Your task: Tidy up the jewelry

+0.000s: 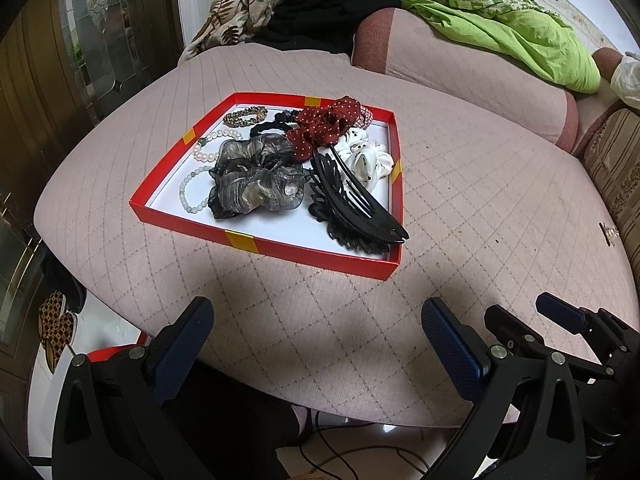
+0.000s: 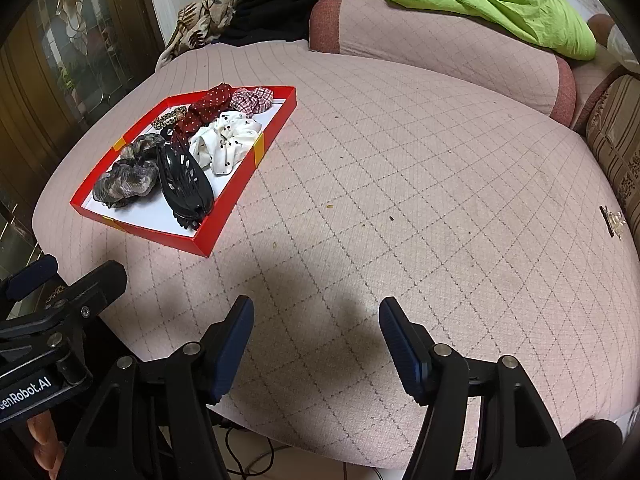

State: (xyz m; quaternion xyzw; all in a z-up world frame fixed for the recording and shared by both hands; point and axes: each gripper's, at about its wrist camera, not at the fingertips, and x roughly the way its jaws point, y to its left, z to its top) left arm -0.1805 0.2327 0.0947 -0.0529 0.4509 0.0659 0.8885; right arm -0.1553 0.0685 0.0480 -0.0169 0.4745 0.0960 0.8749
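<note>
A red tray [image 1: 264, 245] with a white floor lies on the pink quilted cushion [image 1: 460, 184]. It holds a grey sheer scrunchie [image 1: 256, 180], a black hair claw [image 1: 352, 208], a white dotted scrunchie [image 1: 366, 156], a red dotted bow [image 1: 324, 124], pearl bracelets [image 1: 196, 184] and a leopard band [image 1: 244, 117]. My left gripper [image 1: 316, 332] is open and empty, near the cushion's front edge, short of the tray. My right gripper [image 2: 316, 332] is open and empty, to the right of the tray [image 2: 224, 204]. A small gold hair clip [image 2: 614, 220] lies at the cushion's far right.
A green cloth [image 1: 516, 28] lies on a bolster [image 1: 472, 76] at the back. Patterned fabric and dark clothes [image 1: 256, 4] are piled behind the cushion. A striped armrest [image 1: 616, 176] is at right. Cables run on the floor [image 1: 360, 452] below the front edge.
</note>
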